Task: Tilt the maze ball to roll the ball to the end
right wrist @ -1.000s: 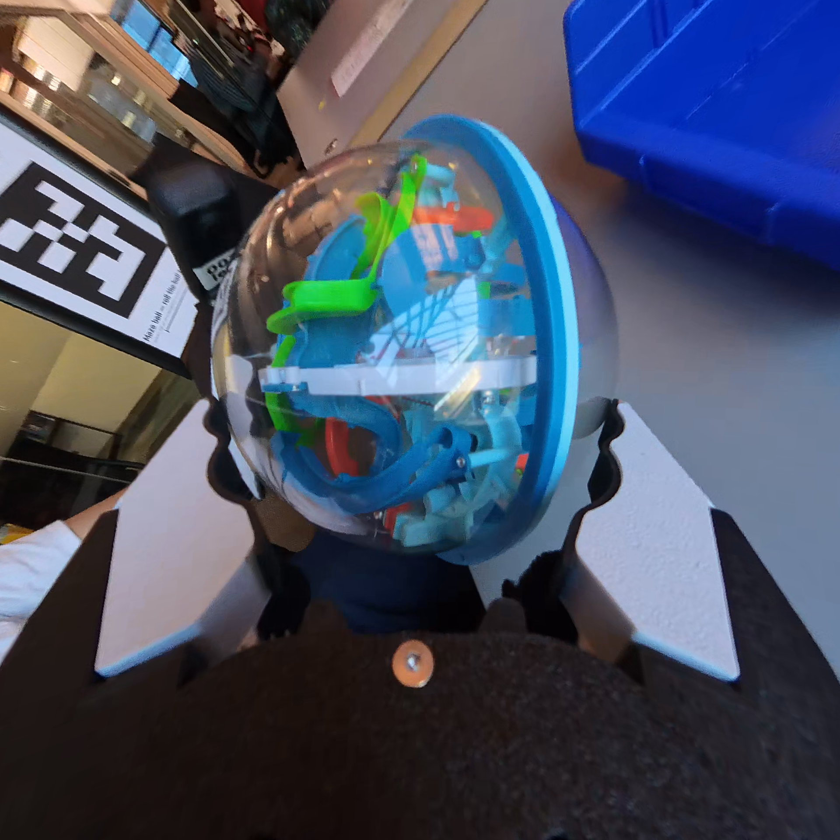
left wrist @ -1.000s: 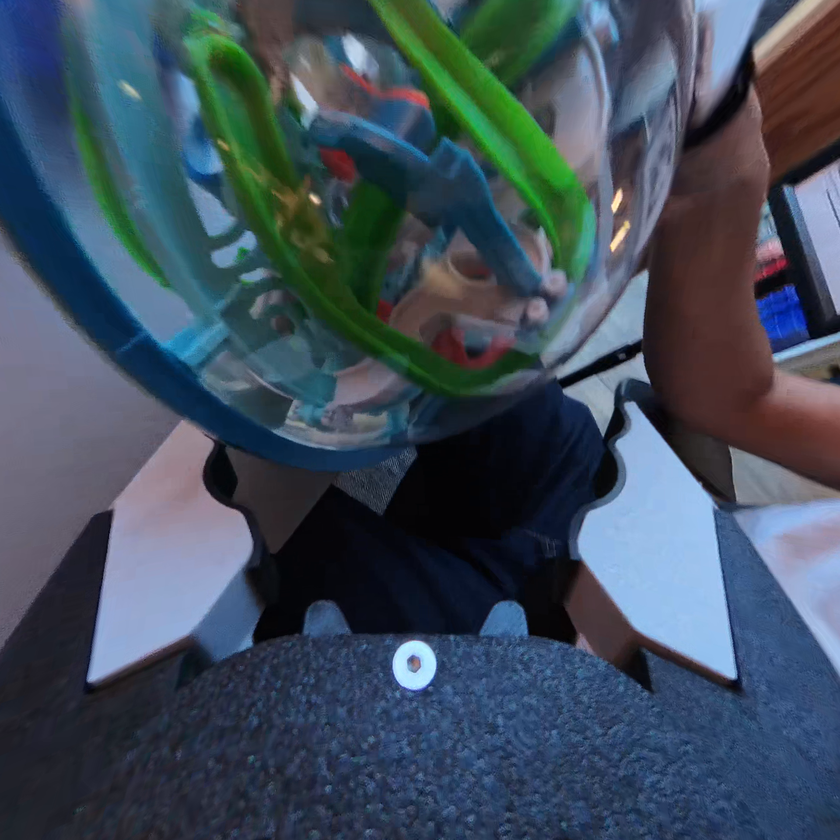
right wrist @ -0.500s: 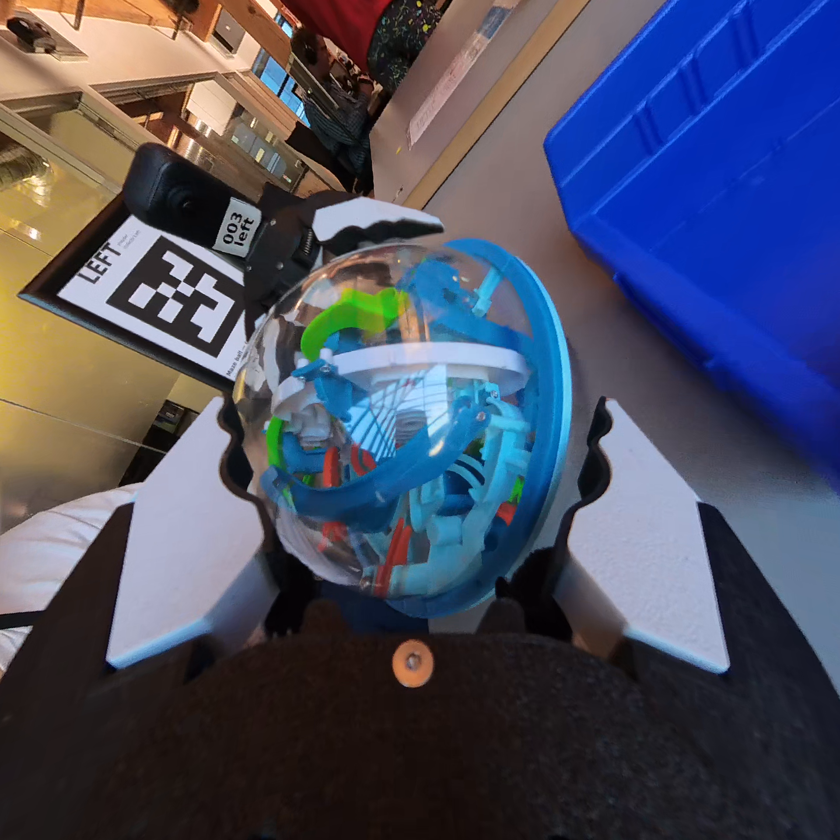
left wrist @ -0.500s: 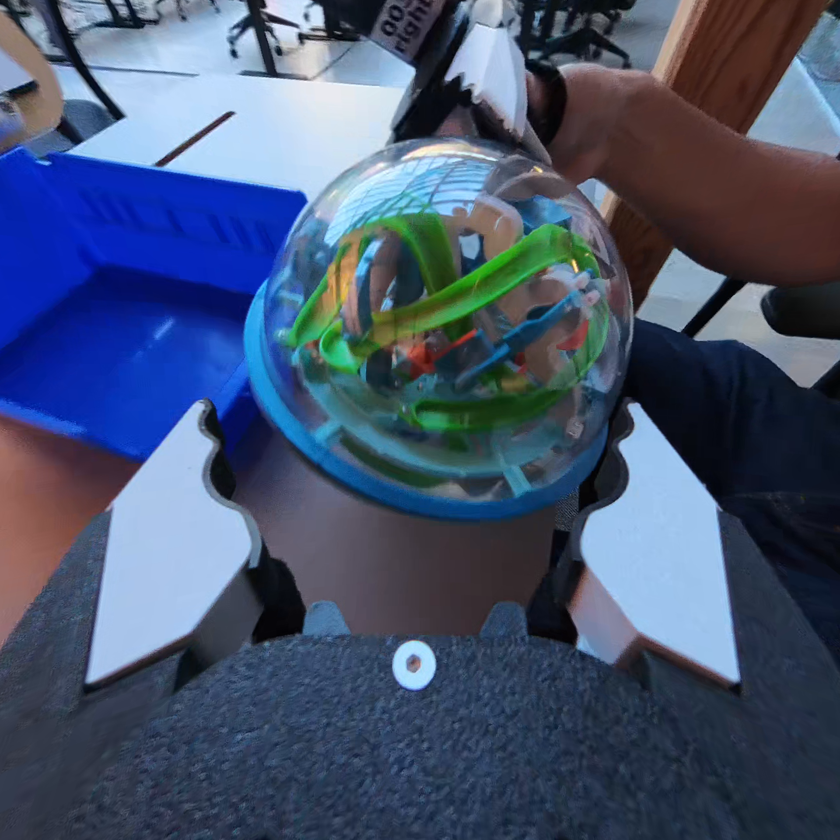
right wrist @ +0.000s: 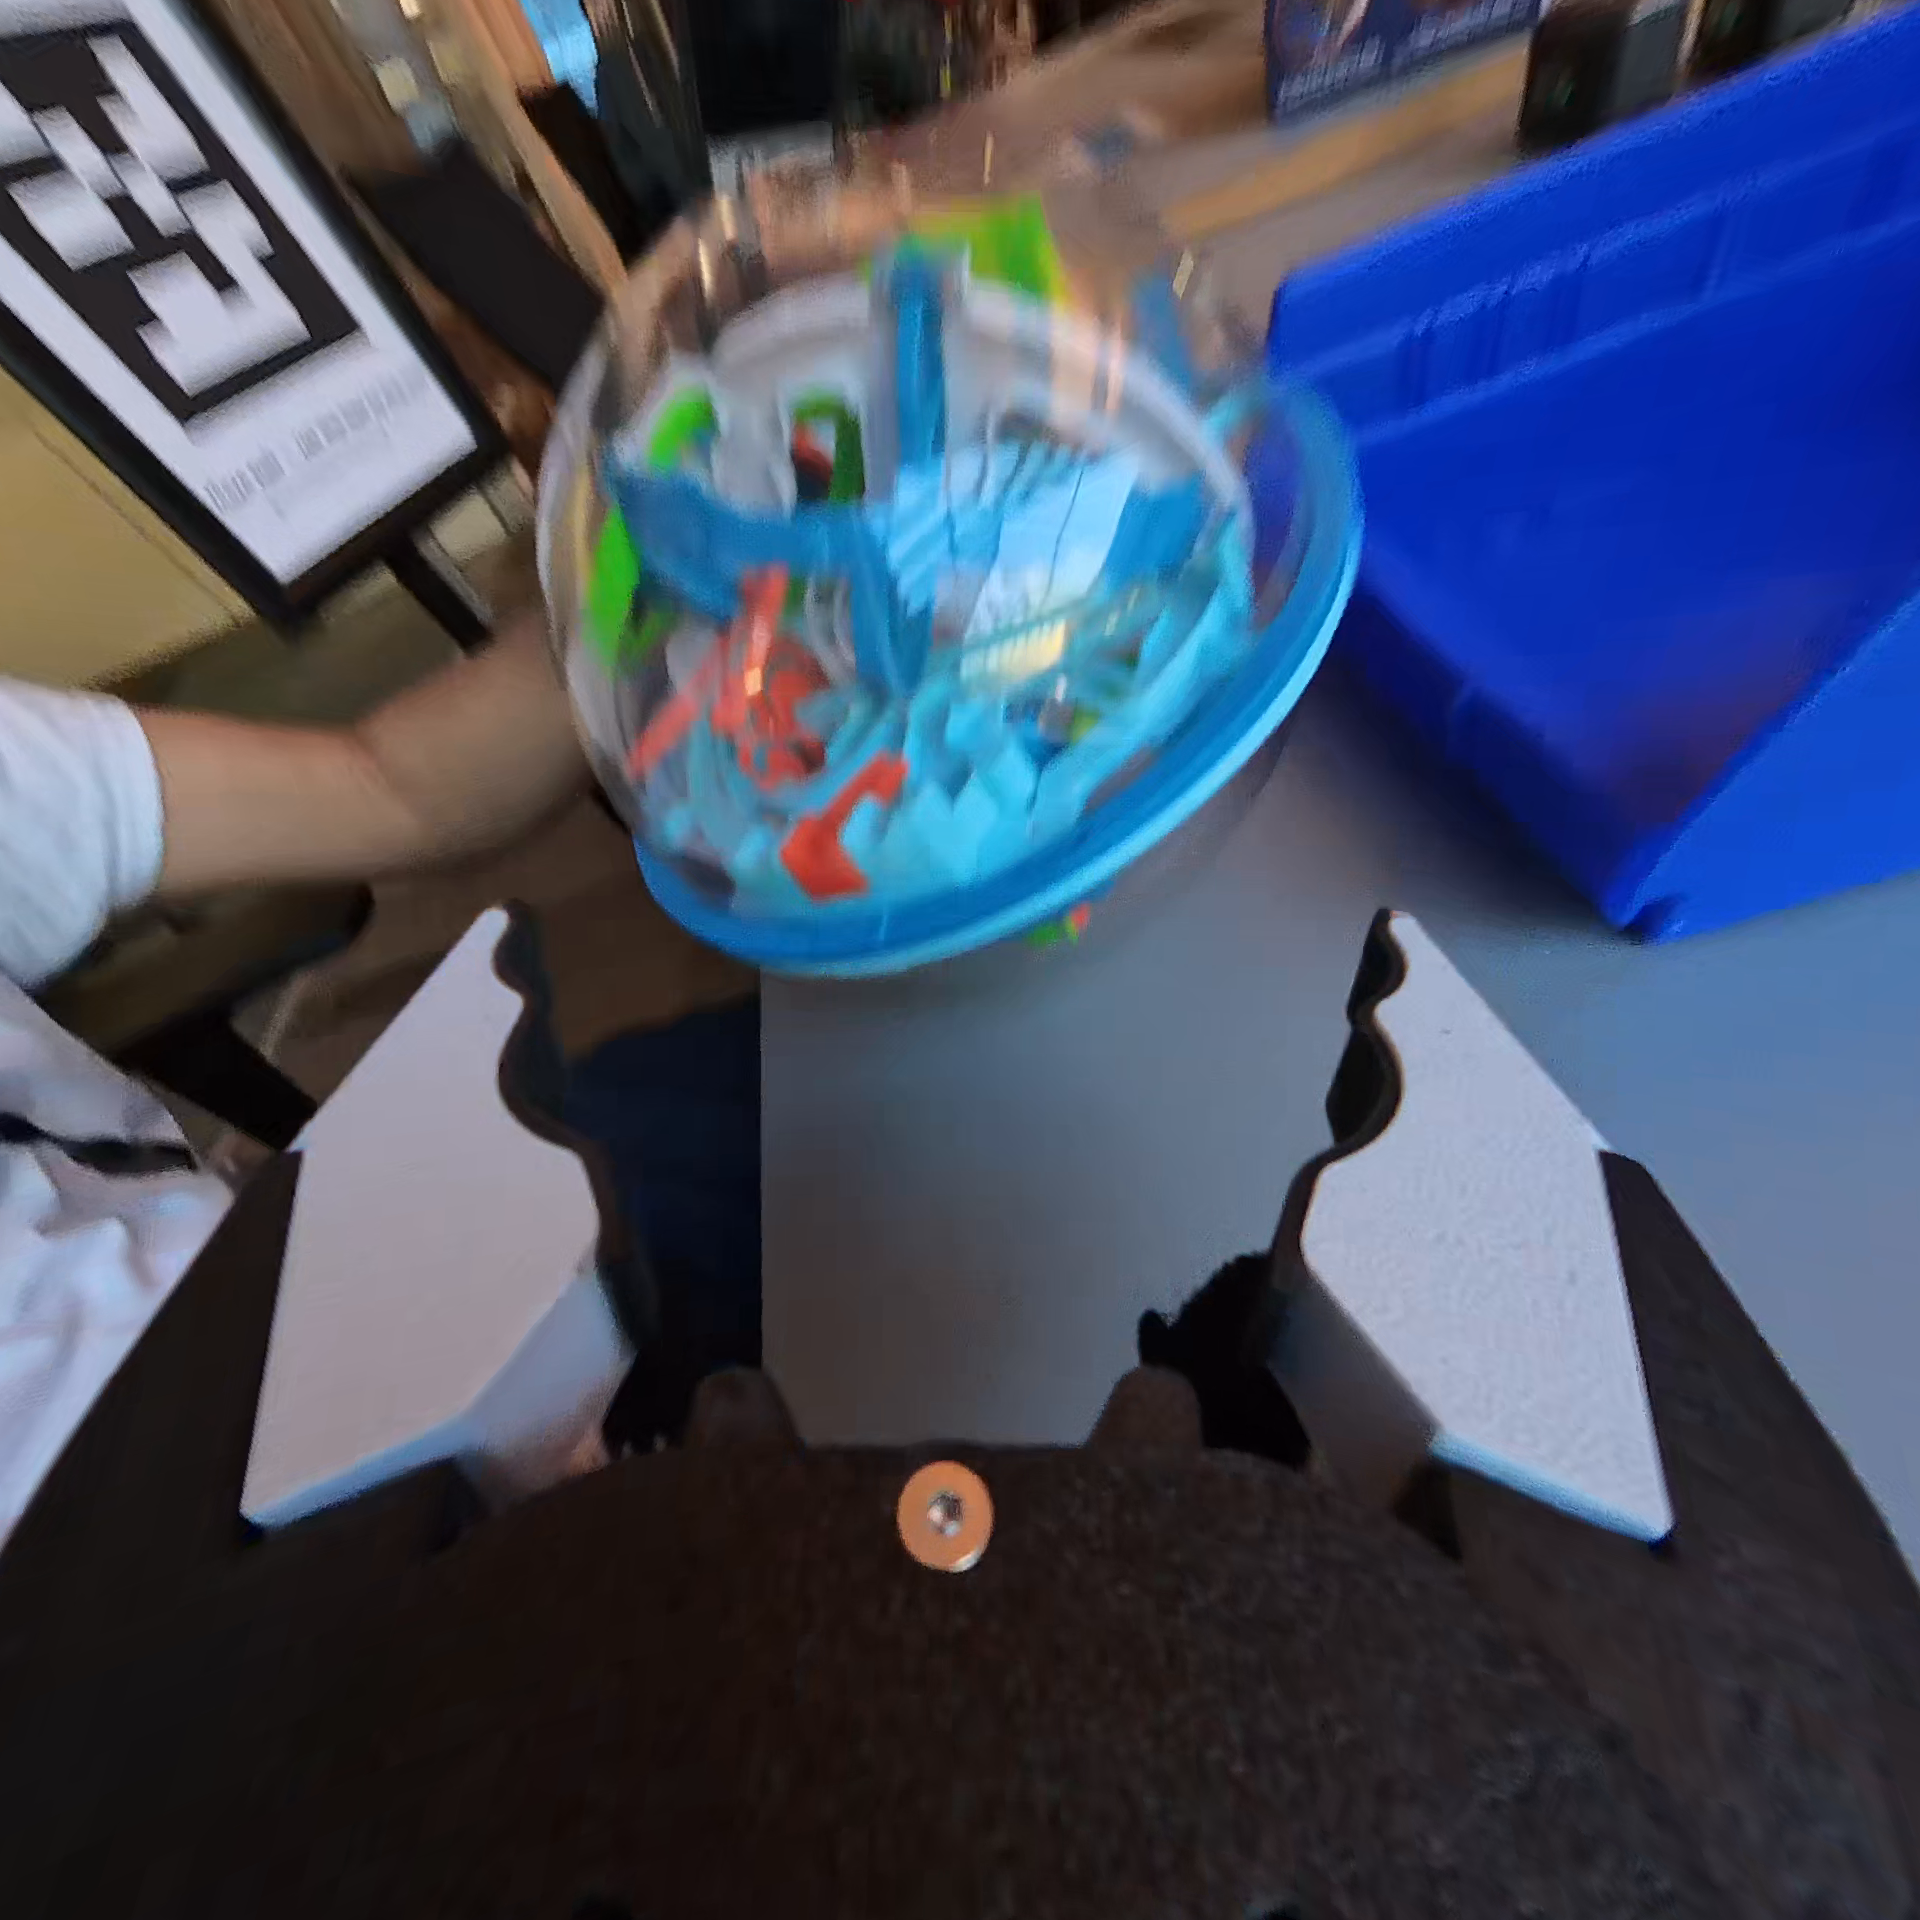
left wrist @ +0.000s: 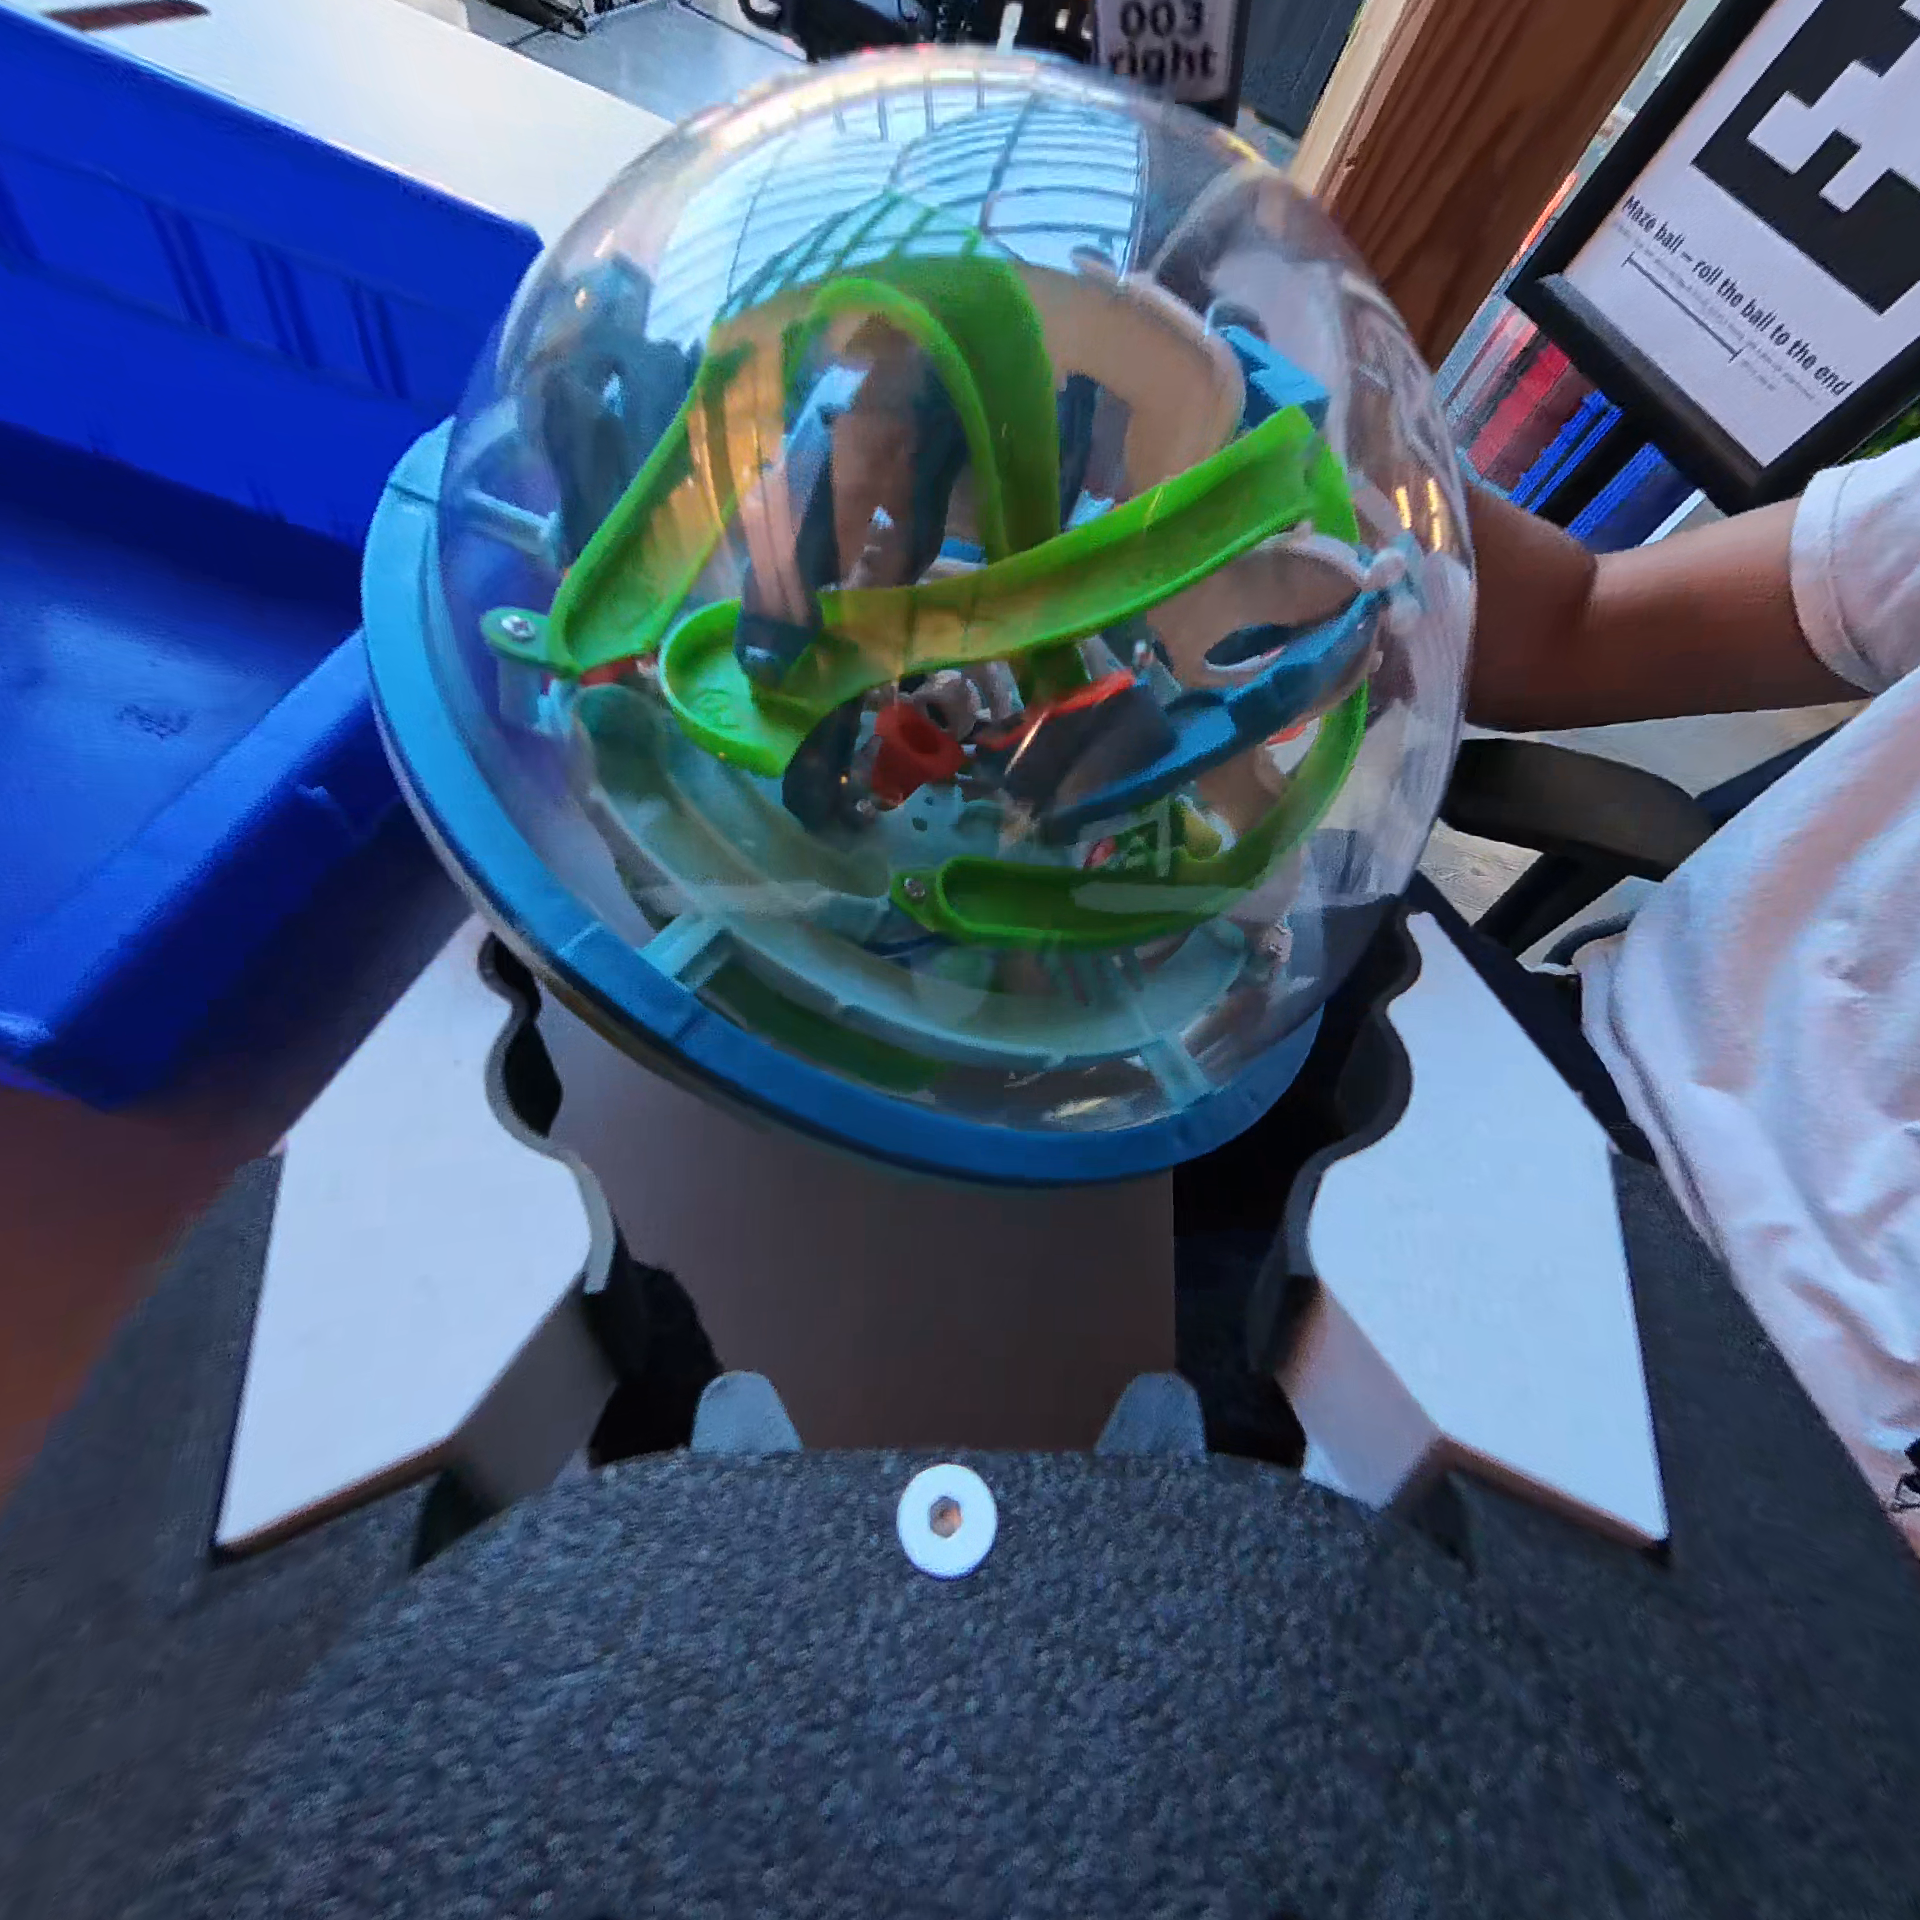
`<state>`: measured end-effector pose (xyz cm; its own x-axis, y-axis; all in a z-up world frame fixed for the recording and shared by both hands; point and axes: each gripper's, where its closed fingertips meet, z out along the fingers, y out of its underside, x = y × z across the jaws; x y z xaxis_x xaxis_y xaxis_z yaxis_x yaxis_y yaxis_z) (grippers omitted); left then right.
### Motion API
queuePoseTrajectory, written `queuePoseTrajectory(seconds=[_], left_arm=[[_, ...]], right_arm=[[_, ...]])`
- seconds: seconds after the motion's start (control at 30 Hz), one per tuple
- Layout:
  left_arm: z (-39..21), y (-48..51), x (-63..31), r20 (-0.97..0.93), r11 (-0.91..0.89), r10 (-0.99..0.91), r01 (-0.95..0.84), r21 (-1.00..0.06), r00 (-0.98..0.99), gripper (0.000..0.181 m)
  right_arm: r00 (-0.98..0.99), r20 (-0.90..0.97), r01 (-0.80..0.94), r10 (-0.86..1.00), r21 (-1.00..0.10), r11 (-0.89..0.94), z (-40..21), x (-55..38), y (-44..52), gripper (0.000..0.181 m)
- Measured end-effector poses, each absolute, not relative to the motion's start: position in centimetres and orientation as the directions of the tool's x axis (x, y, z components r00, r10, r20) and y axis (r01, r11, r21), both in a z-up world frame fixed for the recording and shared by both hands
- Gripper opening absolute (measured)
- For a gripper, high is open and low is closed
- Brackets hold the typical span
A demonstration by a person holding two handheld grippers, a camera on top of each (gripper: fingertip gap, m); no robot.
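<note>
Both wrist cams close, opposite sides, sharing maze ball [left wrist: 914, 623] (right blurred).

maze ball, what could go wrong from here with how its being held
1. The maze ball is smooth and round, and the right tool sits open just short of it, so it could slip toward the table.
2. The right wrist view is blurred by motion; jerky tilting could knock the inner ball off track.
3. The blue bin is close; a swing might hit it.
</note>
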<state>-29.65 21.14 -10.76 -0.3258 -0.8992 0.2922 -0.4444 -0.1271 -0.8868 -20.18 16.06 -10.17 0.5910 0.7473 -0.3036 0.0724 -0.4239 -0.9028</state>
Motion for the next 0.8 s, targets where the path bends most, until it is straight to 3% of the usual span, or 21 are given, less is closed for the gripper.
queuePoseTrajectory(seconds=[0.1, 0.3, 0.37, 0.53, 0.63, 0.8], left_arm=[[-10.9, 20.9, -29.5, 0.31, -0.145, -0.893, -0.443, -0.885, -0.327, 0.152], [-12.5, 21.1, -29.6, 0.308, -0.124, -0.91, -0.524, -0.842, -0.278, 0.154], [-12.5, 22.1, -30.2, 0.236, -0.072, -0.945, -0.557, -0.827, -0.228, 0.157], [-5.8, 23.2, -30.7, -0.022, 0.107, -0.977, -0.401, -0.91, -0.212, 0.158], [-4.8, 22.2, -29.6, -0.173, 0.282, -0.947, -0.449, -0.848, -0.269, 0.158], [-7.4, 22.9, -28.2, -0.091, 0.284, -0.945, -0.649, -0.706, -0.314, 0.158]], right_arm=[[0.589, -0.24, 0.201, 0.772, -0.881, -0.427, -13.2, -22.0, 15.5, 0.149], [0.624, -0.172, 0.233, 0.762, -0.89, -0.391, -14.3, -24.3, 18.0, 0.154], [0.633, -0.144, 0.236, 0.761, -0.9, -0.366, -14.1, -24.3, 18.6, 0.154], [0.63, -0.155, 0.189, 0.761, -0.92, -0.344, -13.0, -24.6, 19.3, 0.151], [0.618, -0.204, 0.155, 0.759, -0.915, -0.372, -12.2, -24.9, 19.8, 0.15], [0.609, -0.208, 0.142, 0.765, -0.921, -0.364, -11.0, -25.7, 21.2, 0.153]])
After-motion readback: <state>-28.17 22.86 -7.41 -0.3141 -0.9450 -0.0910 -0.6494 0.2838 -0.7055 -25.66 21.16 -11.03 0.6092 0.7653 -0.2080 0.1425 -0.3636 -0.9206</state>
